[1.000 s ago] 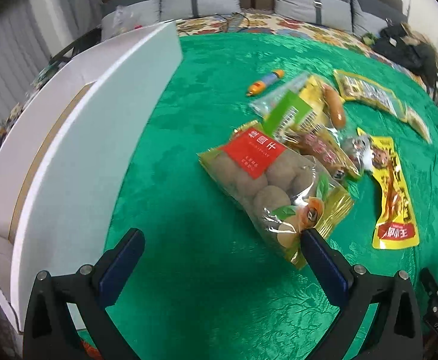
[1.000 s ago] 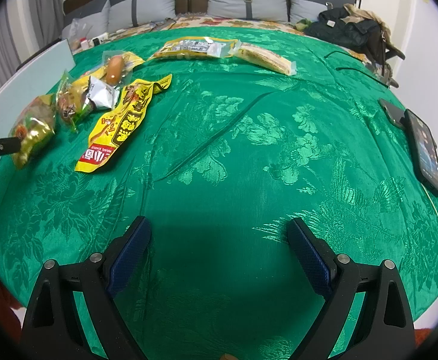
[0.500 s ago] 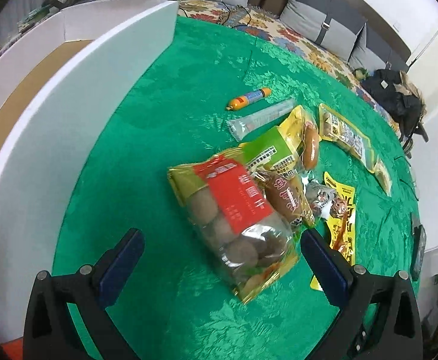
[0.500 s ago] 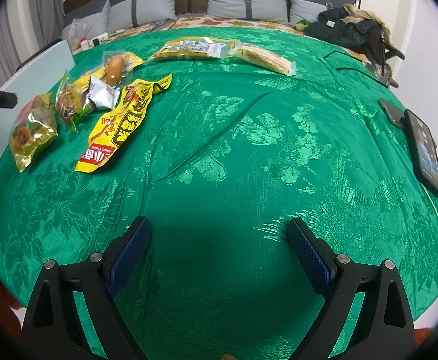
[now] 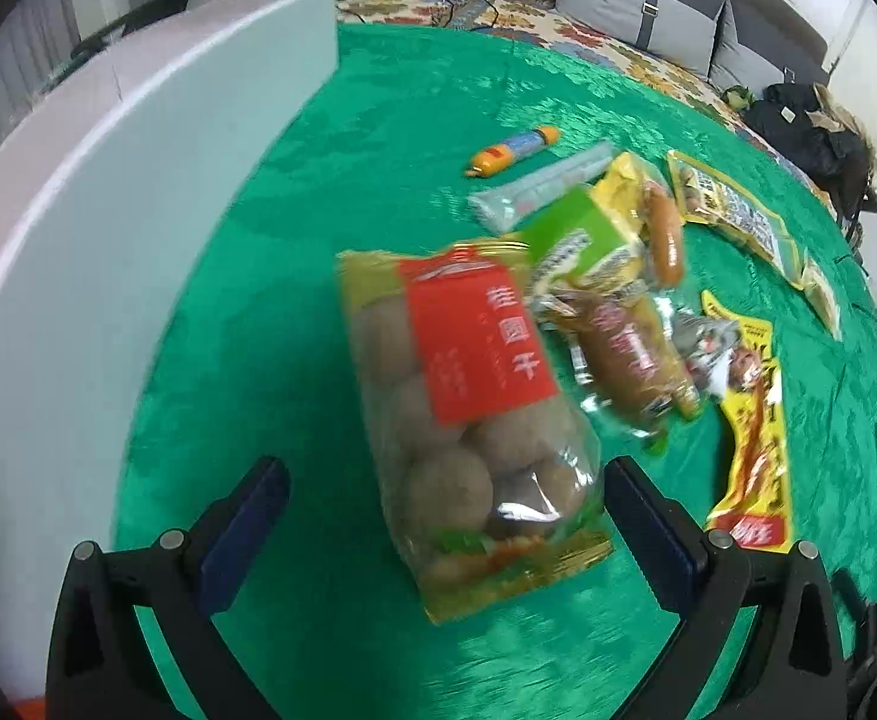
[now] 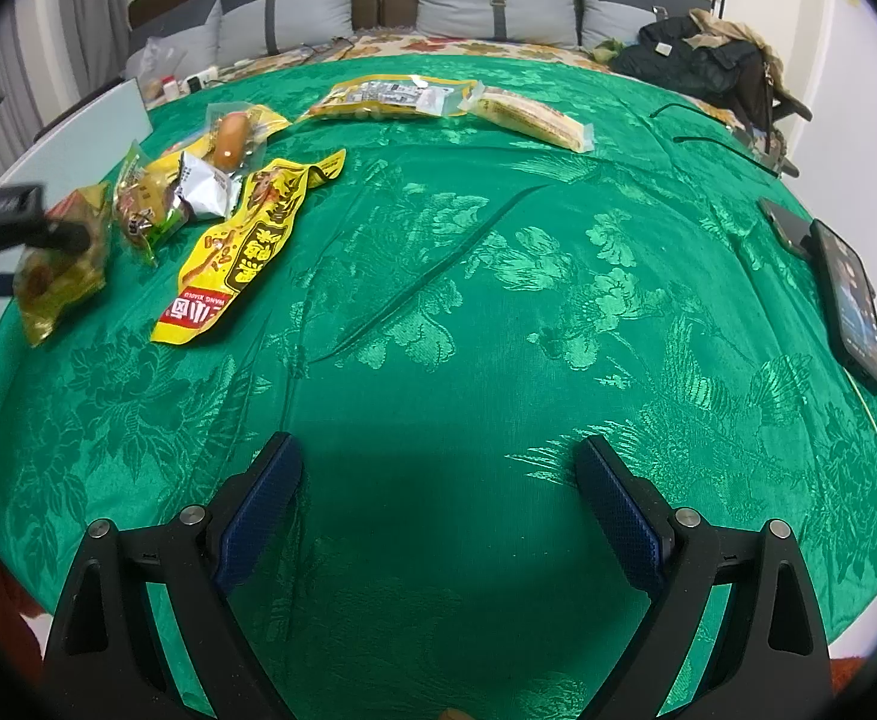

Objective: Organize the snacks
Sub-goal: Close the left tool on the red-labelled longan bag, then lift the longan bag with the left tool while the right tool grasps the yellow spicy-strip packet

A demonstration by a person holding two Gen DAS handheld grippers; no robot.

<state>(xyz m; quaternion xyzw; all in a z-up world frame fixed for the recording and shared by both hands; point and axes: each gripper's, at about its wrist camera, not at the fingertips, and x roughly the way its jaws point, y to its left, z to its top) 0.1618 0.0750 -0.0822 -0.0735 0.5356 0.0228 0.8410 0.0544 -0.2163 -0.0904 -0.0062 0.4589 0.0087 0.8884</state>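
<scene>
While every snack lies loose on the green tablecloth [image 6: 498, 300], nothing looks sorted: the left gripper [image 5: 438, 516], jaws wide, straddles the dried-longan bag [image 5: 468, 408] beside the white box [image 5: 108, 228]; the right gripper [image 6: 438, 504] gapes empty.

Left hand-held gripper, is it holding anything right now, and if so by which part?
Nothing is held. The left hand-held gripper is open, its jaws straddling the bottom end of the longan bag without closing on it.
</scene>
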